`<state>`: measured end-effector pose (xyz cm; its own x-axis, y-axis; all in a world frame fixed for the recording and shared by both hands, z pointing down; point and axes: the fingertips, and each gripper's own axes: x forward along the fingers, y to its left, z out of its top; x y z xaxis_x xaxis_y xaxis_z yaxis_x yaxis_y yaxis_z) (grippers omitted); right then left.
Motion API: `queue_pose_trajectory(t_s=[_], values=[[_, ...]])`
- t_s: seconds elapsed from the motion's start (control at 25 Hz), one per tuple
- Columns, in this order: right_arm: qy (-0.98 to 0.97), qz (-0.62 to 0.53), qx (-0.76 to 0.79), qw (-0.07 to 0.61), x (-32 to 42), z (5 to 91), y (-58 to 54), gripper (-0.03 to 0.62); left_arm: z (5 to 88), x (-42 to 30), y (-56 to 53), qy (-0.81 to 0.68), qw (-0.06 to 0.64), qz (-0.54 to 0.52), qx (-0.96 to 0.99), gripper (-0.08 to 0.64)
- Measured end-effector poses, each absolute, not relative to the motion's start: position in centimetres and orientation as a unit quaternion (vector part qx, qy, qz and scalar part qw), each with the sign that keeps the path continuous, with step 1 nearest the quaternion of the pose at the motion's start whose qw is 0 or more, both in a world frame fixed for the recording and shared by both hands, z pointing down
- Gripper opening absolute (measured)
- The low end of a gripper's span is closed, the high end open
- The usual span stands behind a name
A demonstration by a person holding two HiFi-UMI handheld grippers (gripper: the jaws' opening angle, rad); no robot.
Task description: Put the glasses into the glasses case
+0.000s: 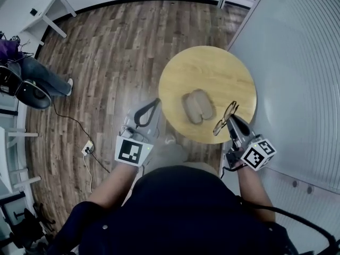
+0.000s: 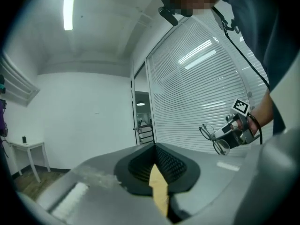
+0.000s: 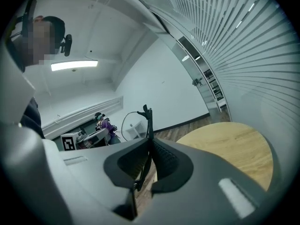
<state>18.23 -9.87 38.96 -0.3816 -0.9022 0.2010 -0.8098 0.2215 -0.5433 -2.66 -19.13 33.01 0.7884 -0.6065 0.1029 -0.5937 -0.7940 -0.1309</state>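
The glasses case lies open near the middle of the round wooden table. My right gripper hovers at the table's near right edge, shut on the dark-framed glasses, which hang out past its tips. In the right gripper view the glasses stand edge-on, pinched between the jaws. My left gripper is off the table's left edge above the floor, its jaws together with nothing in them. The left gripper view looks across at the right gripper carrying the glasses.
A ribbed blind wall runs close along the table's right side. A power strip and cable lie on the wood floor at the left. A seated person and a white desk are at the far left.
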Motion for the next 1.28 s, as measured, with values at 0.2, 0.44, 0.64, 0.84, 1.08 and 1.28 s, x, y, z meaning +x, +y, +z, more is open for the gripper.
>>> queue_pose_trajectory(t_s=[0.2,0.44,0.64,0.84,1.08,1.28], values=[[0.767,-0.301,-0.563,0.067,17.3,39.6,-13.4,0.034,34.4,-3.0,-22.8,0.299,0.024,-0.068,-0.951,0.005],[0.756,-0.316,-0.572,0.037,17.6,40.5,-15.9,0.034,35.3,-1.0,-25.2,0.271,-0.004,-0.069,-0.96,0.005],[0.756,-0.321,-0.569,0.013,19.1,41.7,-17.2,0.034,35.9,0.6,-26.3,0.278,-0.032,-0.074,-0.957,0.005],[0.778,-0.322,-0.539,-0.029,19.2,45.1,-18.5,0.034,36.4,1.5,-27.5,0.302,-0.02,-0.079,-0.95,0.005],[0.789,-0.337,-0.511,-0.052,18.2,47.8,-20.3,0.034,37.6,1.2,-28.8,0.32,-0.035,-0.09,-0.942,0.005],[0.796,-0.352,-0.488,-0.063,17.5,49.6,-21.9,0.034,39.4,1.4,-30.3,0.329,-0.049,-0.102,-0.937,0.005]])
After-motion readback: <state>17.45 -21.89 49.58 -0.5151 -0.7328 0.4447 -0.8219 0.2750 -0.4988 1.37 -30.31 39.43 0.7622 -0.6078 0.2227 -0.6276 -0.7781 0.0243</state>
